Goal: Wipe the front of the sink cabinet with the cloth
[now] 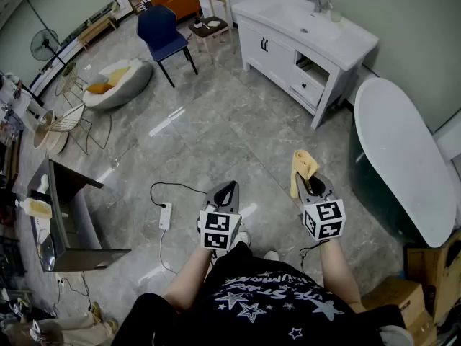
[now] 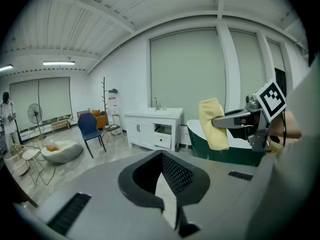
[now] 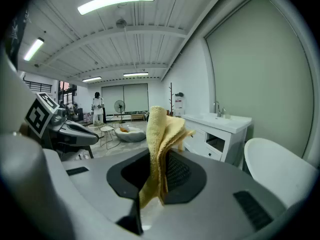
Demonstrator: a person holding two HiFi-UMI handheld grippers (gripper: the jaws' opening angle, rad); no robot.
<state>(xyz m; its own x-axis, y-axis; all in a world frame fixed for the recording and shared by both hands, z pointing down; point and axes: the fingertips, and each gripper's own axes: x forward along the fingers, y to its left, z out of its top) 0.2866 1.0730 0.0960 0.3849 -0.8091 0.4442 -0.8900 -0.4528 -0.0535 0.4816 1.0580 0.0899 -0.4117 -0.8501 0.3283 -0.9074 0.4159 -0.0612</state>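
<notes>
Black shirt (image 1: 268, 300) with white stars

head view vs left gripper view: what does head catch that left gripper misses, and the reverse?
Head view only: the power strip with its cable on the floor, and the cardboard boxes at the right.
Left gripper view only: the ceiling light, the coat stand, and a person standing at the far left.
Both: the white sink cabinet, the blue chair, the fan, the bathtub, and the right gripper shut on the yellow cloth.
</notes>
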